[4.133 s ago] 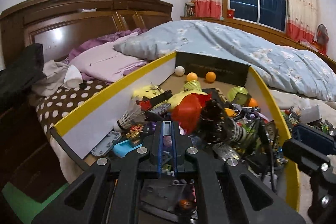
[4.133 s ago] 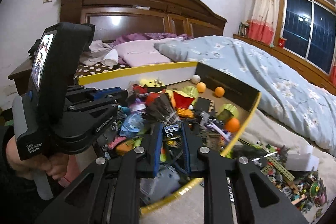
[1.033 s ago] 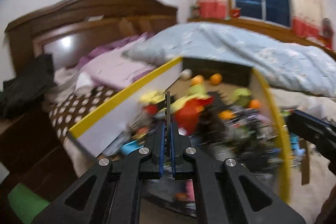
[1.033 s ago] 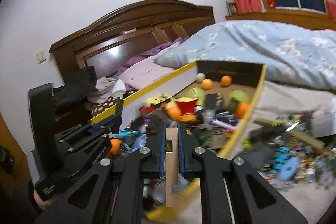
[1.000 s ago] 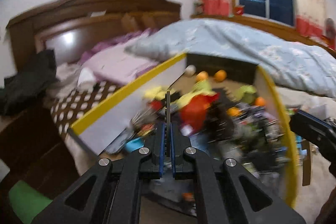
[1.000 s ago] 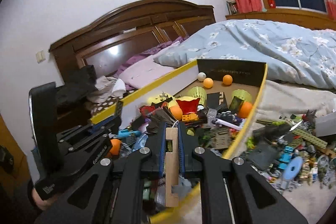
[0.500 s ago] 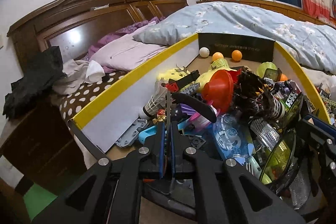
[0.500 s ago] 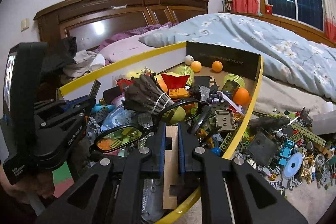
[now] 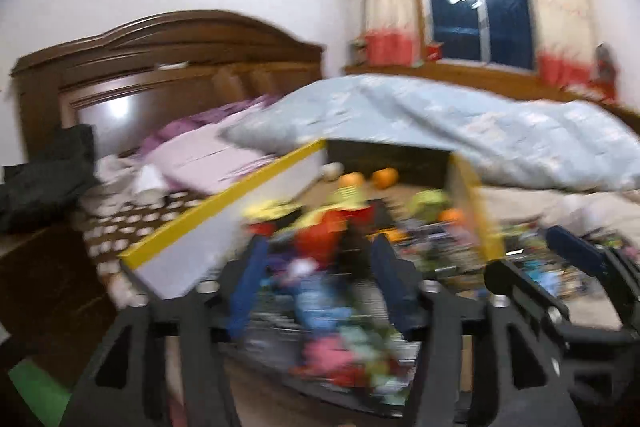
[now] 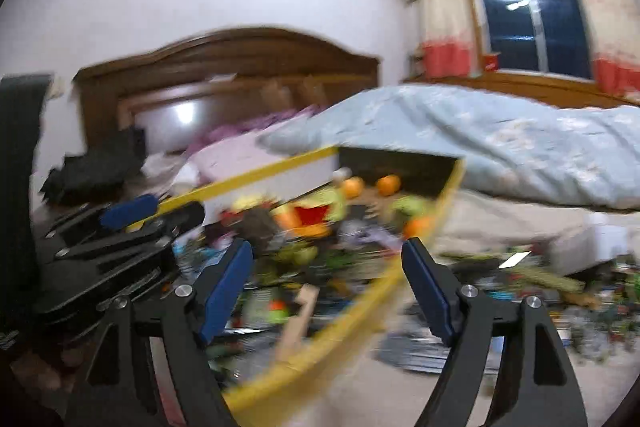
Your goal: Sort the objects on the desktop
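Right wrist: right tool jaws just spread, wooden piece released, dropping between them; left tool also spread, empty.

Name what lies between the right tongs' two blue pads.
In the right wrist view, a pale wooden piece, loose over the box's yellow rim, touching neither pad; the right tongs have just been opening.

No text can be read (motion blur)

white walls, dark window – wooden headboard, blue quilt
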`<state>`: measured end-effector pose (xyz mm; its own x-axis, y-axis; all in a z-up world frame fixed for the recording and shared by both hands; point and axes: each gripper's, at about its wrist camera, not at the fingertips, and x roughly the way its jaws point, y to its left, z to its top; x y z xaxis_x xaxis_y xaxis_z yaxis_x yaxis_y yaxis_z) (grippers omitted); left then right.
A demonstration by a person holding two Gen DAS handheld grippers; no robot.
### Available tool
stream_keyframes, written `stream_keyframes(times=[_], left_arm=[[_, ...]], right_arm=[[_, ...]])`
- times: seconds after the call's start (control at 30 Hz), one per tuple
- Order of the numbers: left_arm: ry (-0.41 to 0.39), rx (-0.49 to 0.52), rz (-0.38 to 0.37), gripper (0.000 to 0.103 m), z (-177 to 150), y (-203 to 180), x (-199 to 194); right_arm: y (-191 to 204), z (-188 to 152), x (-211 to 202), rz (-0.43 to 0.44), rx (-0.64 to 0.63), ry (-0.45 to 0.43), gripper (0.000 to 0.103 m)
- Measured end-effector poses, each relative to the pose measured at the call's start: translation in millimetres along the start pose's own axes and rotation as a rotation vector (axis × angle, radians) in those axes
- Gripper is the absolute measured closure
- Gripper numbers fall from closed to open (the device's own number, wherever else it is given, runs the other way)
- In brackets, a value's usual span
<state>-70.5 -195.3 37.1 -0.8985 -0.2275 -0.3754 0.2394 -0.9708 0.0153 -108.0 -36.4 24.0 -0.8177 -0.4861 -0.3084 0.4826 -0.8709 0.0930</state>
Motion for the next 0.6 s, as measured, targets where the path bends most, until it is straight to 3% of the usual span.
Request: stream_keyframes(times=[0.1, 0.23, 0.33, 0.4, 0.5, 0.6], left_arm=[[0.002, 0.020, -0.089, 0.041, -5, -38, -7], [0.078, 0.132, -0.247, 0.041, -19, -105, -5], [0.097, 0.167, -0.268, 0.041, -37, -145, 3], [0.130, 0.171, -0.280, 0.041, -47, -164, 18], [0.205, 0.108, -0.290, 0.041, -57, -180, 41], [0.292, 0.049, -0.308, 0.041, -67, -190, 60]], right_arm=[[-46, -8, -25, -0.120, 0.053, 0.024, 0.025], [-106, -36, -49, -0.293, 0.112, 0.112, 0.025], [-143, -58, -43, -0.473, 0.111, 0.249, 0.025], [-166, -70, -41, -0.494, 0.167, 0.323, 0.025], [-192, -72, -49, -0.494, 0.278, 0.330, 0.025], [-192, -67, -59, -0.518, 0.198, 0.326, 0.025]])
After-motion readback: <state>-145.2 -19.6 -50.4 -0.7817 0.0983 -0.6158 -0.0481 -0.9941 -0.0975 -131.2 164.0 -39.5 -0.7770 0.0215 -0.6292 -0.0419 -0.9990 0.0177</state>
